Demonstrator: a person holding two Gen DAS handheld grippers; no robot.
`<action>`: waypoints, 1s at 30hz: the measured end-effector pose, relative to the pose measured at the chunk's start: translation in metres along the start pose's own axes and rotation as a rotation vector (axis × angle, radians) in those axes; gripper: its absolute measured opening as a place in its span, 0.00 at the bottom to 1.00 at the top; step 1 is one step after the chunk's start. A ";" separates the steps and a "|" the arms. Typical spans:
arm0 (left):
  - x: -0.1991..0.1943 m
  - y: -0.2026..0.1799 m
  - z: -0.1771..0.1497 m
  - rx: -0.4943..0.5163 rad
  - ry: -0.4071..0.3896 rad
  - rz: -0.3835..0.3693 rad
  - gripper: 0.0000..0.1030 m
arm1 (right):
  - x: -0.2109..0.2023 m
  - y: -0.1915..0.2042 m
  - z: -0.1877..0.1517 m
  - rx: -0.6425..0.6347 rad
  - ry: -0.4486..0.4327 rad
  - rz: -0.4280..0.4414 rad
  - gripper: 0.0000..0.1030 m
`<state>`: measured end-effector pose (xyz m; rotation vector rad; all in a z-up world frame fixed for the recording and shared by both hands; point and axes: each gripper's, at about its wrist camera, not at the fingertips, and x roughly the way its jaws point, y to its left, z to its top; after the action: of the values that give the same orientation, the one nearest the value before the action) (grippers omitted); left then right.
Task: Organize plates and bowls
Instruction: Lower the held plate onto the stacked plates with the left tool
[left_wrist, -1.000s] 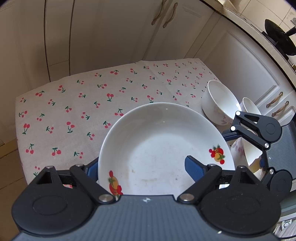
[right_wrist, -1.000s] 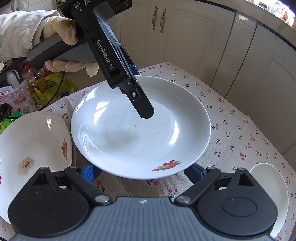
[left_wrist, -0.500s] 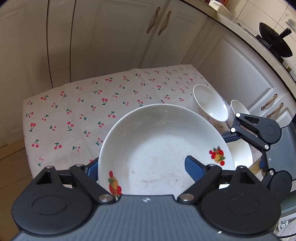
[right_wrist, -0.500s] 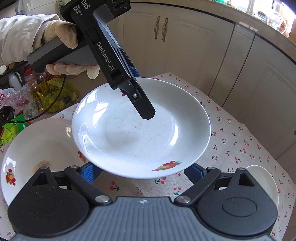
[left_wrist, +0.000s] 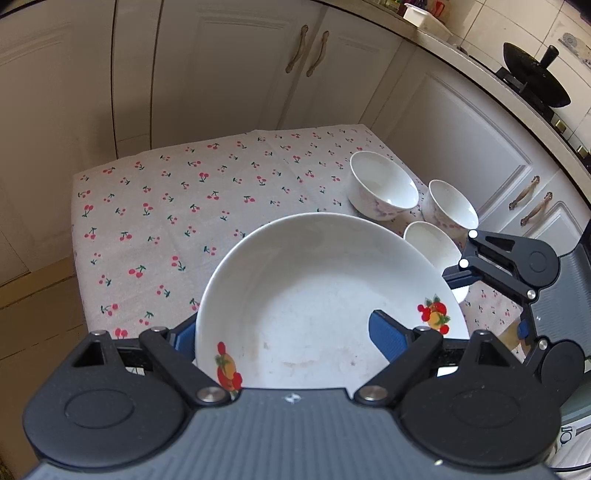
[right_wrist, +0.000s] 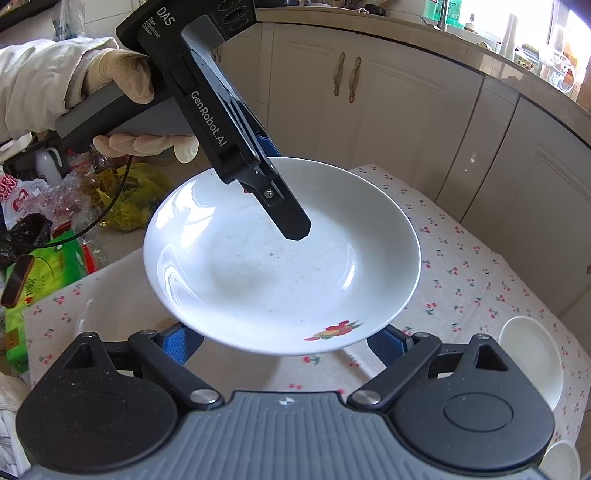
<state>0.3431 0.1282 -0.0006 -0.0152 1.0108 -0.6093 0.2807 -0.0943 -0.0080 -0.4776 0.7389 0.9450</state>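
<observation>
While your left gripper (left_wrist: 284, 332) looks down its own fingers, the white plate (left_wrist: 317, 295) with fruit decals fills the space between them: one blue pad sits under the plate's left rim and the other lies on its inner face at the right, so your left fingers are clamped on the plate's near edge. The plate is lifted clear of the cherry-print tablecloth (left_wrist: 177, 206). Beyond its far rim three white bowls (left_wrist: 384, 188) stand close together on the cloth near the table's right edge. Your right gripper (left_wrist: 458, 275) reaches in from the right, its blue pad at the plate's rim.

From your right wrist, the same plate (right_wrist: 258, 280) hangs above the cloth, tilted a little toward this camera. Your right gripper (right_wrist: 284, 341) stands wide, and both blue pads sit below the plate's near rim; you cannot tell from here whether they press on it. Your gloved left hand (right_wrist: 125, 103) holds the left gripper (right_wrist: 291, 218), one finger of which lies inside the plate. A second plate (right_wrist: 114, 295) rests on the cloth beneath, at the left, and a white bowl (right_wrist: 532, 362) stands at the right
</observation>
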 end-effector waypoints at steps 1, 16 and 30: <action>-0.002 -0.002 -0.005 -0.001 0.002 0.000 0.88 | -0.002 0.005 -0.002 0.003 -0.001 0.003 0.94; -0.012 -0.029 -0.068 0.017 -0.002 -0.012 0.88 | -0.013 0.063 -0.033 0.040 0.028 0.017 0.94; 0.004 -0.034 -0.090 0.006 0.033 -0.038 0.88 | -0.013 0.083 -0.053 0.088 0.078 0.017 0.94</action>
<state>0.2570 0.1220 -0.0430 -0.0195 1.0430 -0.6492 0.1862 -0.0940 -0.0382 -0.4336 0.8524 0.9096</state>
